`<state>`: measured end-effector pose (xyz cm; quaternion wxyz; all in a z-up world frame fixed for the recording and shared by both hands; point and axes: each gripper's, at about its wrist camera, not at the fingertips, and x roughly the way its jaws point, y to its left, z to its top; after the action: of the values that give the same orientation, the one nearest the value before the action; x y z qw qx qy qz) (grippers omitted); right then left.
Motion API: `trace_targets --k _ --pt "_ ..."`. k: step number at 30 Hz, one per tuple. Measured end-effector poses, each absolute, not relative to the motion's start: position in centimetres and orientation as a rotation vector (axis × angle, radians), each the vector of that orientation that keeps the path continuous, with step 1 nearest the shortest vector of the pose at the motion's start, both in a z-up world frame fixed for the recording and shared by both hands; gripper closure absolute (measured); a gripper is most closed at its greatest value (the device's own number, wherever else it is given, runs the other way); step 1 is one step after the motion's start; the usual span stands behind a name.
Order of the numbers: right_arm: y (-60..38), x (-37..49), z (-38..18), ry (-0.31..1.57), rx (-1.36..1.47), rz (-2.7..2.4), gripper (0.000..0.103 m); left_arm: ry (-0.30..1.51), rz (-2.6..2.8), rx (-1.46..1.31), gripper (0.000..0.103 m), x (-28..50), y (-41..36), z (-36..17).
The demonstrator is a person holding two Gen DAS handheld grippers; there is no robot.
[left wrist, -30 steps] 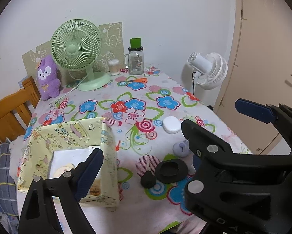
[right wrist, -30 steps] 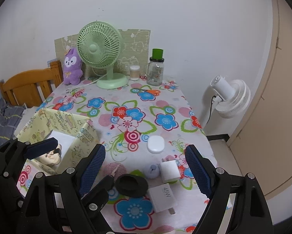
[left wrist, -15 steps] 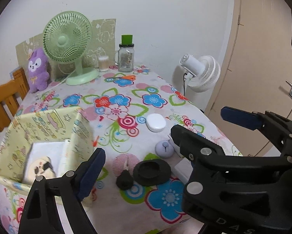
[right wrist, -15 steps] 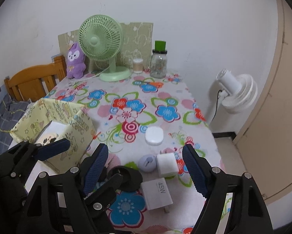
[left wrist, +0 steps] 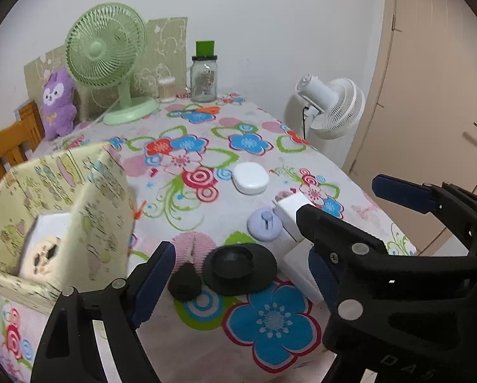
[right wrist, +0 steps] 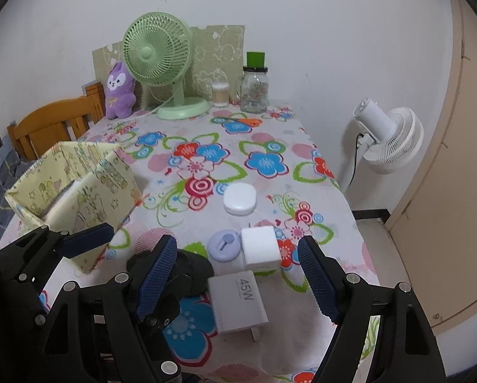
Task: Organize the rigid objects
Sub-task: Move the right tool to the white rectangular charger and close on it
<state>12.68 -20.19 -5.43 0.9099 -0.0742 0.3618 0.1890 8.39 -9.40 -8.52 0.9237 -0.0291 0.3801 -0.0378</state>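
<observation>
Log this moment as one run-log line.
left hand-held gripper: open over black disc | right hand-held gripper: open over white charger | box: left

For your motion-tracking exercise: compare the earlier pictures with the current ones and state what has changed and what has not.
Both grippers have come down and forward toward the near cluster of items. The right gripper, open, now straddles the 45W charger; the left gripper, open, hangs over the black disc. Nothing was grasped or released. The charger, white cube, lilac disc, white case and box lie as before.
</observation>
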Motion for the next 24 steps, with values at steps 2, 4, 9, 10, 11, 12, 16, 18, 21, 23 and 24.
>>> trace_targets --k 2,4,9,10,11,12,16,18,21,23,24 --pt "-20.4 12.8 -6.1 0.755 -0.146 0.388 0.022 0.788 -0.076 -0.067 0.017 8.6 -9.5 -9.1" --pt "-20.7 12.9 -6.7 0.766 -0.138 0.384 0.022 0.795 -0.065 -0.059 0.018 8.8 -9.7 -9.7" --pt "-21.2 13.2 -8.2 0.799 -0.113 0.379 0.022 0.823 -0.051 -0.064 0.018 9.1 -9.5 -11.1" --pt "-21.3 13.3 -8.4 0.805 -0.111 0.379 0.022 0.828 -0.046 -0.062 0.018 9.2 -9.4 -11.4" --pt "-21.3 13.3 -8.7 0.811 -0.113 0.376 0.022 0.832 -0.047 -0.059 0.018 9.2 -9.4 -11.6" --pt "-21.3 13.4 -8.9 0.815 -0.115 0.375 0.022 0.836 -0.047 -0.056 0.018 9.3 -9.4 -11.7" --pt "-21.2 13.5 -9.6 0.833 -0.123 0.375 0.022 0.840 -0.038 -0.022 0.018 9.2 -9.6 -12.4" --pt "-21.0 13.5 -10.1 0.845 -0.128 0.376 0.022 0.843 -0.035 0.004 0.018 9.1 -9.7 -12.7" --pt "-20.9 13.7 -10.9 0.866 -0.132 0.369 0.022 0.849 -0.039 0.026 0.018 9.1 -9.7 -13.2" --pt "-20.9 14.0 -11.5 0.892 -0.131 0.359 0.022 0.850 -0.036 0.045 0.018 9.1 -9.8 -13.6" --pt "-20.9 14.1 -11.7 0.905 -0.130 0.357 0.022 0.853 -0.036 0.051 0.018 9.1 -9.8 -13.7"
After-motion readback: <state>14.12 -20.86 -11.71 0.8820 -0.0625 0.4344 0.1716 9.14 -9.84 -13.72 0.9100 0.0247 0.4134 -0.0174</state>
